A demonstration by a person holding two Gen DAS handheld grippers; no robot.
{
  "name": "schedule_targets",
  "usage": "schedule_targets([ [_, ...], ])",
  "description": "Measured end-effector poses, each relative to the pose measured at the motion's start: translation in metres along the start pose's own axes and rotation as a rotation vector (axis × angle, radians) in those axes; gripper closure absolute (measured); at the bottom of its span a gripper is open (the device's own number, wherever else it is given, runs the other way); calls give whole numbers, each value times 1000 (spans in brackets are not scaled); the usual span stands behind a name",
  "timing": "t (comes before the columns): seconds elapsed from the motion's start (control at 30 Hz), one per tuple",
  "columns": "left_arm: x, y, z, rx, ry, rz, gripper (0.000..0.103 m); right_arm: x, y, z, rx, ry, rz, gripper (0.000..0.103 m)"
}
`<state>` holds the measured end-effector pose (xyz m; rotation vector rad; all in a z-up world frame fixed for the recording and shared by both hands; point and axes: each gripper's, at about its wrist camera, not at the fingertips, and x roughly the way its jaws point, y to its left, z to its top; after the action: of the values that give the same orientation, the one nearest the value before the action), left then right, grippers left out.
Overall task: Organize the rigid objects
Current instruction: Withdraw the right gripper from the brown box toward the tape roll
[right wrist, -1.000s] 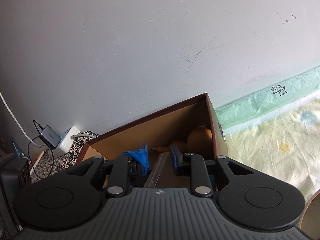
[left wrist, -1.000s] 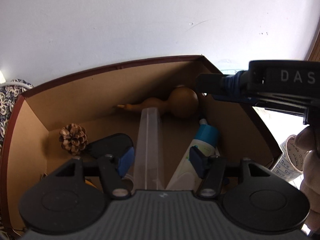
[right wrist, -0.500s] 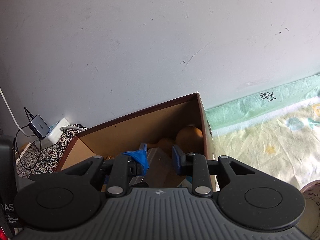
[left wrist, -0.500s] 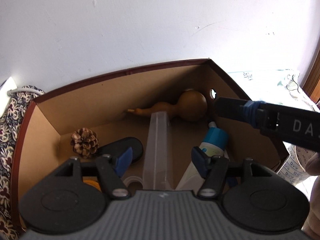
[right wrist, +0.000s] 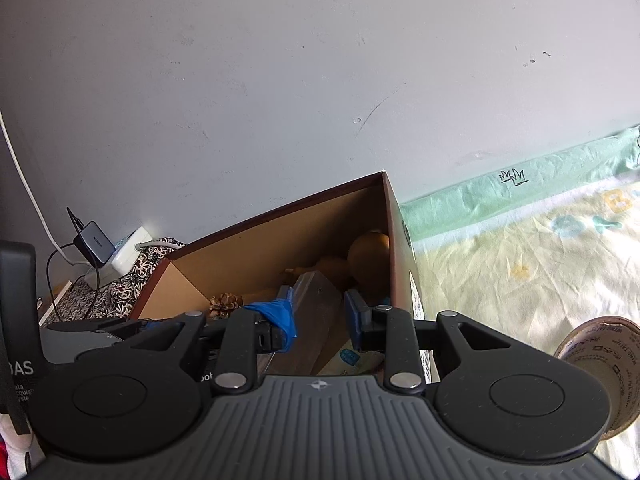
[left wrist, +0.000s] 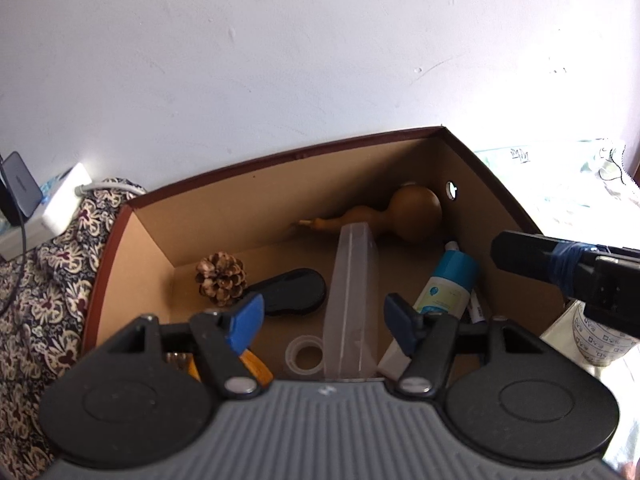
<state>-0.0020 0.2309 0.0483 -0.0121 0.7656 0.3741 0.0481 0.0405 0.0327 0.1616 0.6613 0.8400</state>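
Observation:
An open cardboard box (left wrist: 280,154) with a dark red rim holds a tan gourd (left wrist: 412,212), a pine cone (left wrist: 220,278), a black case (left wrist: 292,290), a long clear plastic box (left wrist: 352,280), a blue-and-white tube (left wrist: 448,284) and a clear tape ring (left wrist: 306,354). My left gripper (left wrist: 322,314) hovers over the box's near side, open wide, its pads clear of the plastic box below. My right gripper (right wrist: 320,314) stands by the box's right wall (right wrist: 396,240), narrowly open and empty; the gourd (right wrist: 370,256) and clear box (right wrist: 316,300) show beyond it.
A printed label roll (right wrist: 600,360) stands on the pale bedsheet (right wrist: 520,260) right of the box. A patterned cloth (left wrist: 40,300) lies to the left, with a charger and white plug (right wrist: 96,242) by the wall. Orange tool handles (left wrist: 254,362) lie in the box's near corner.
The left view has pulled back and up, showing more of the box. The right gripper has drawn away rightward from over the box. The left fingers stand slightly wider.

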Motion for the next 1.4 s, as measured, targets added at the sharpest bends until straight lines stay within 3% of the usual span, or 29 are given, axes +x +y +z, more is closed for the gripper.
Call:
schedule_targets([
  [0.17, -25, -6, -4, 16, -29, 43, 36, -20, 9, -3, -38, -16, 13, 92],
  [0.67, -70, -42, -24, -16, -53, 56, 33, -72, 2, -25, -92, -42, -22, 91],
  [1.4, -75, -76, -81, -31, 2, 40, 31, -99, -20, -68, -22, -4, -91, 89],
])
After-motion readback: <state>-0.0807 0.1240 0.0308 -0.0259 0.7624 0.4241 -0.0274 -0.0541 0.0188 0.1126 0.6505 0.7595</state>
